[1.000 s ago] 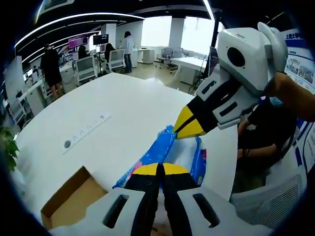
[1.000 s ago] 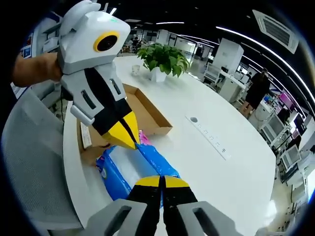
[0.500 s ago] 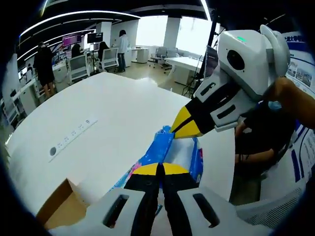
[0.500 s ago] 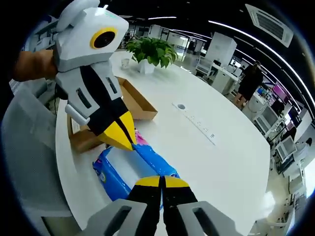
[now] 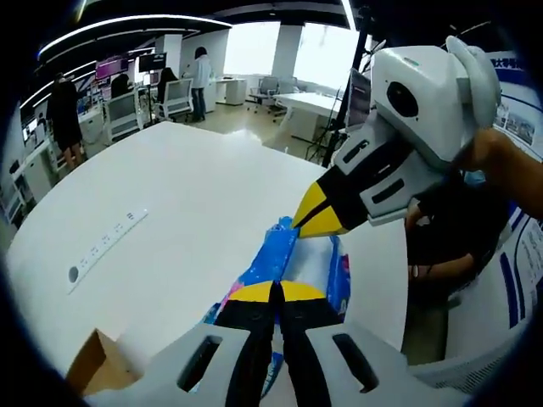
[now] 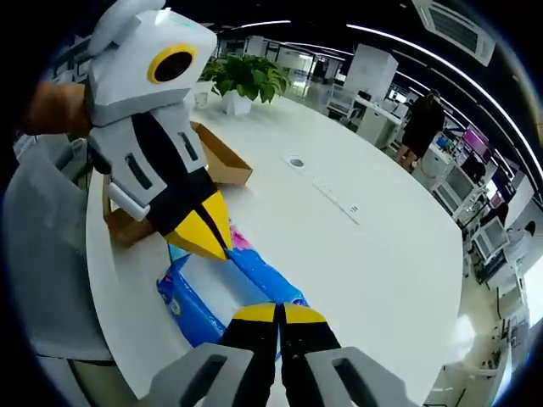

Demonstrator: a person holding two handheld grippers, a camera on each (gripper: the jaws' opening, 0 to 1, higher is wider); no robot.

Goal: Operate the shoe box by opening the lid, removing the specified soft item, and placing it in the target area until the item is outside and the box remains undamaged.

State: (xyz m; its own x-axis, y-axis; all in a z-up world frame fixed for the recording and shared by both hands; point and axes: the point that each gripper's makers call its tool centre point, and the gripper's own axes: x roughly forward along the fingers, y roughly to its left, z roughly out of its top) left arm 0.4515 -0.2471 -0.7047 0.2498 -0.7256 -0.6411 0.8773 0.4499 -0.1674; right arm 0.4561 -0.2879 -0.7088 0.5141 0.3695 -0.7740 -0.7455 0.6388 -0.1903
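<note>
A soft blue printed package (image 5: 316, 270) hangs stretched between both grippers by the white table's near edge. In the left gripper view my left gripper (image 5: 276, 291) is shut on its near end. The right gripper (image 5: 310, 222) reaches in from the right, its yellow tips pinched on the far end. In the right gripper view the same package (image 6: 208, 290) runs from my right gripper (image 6: 278, 312) to the left gripper (image 6: 212, 246). The open cardboard shoe box (image 6: 127, 225), with its lid (image 6: 222, 154) beside it, stands behind the left gripper. One box corner (image 5: 92, 370) pokes in at the lower left.
A white power strip (image 5: 103, 246) (image 6: 327, 188) lies on the broad white table (image 5: 195, 186). A potted plant (image 6: 242, 78) stands at the table's far end. A grey chair (image 6: 38, 254) sits by the table edge. People stand among distant desks (image 5: 64, 106).
Both grippers, still shut on the package, have carried it away from the box. The box has slid toward the edge of the left view and farther off in the right view.
</note>
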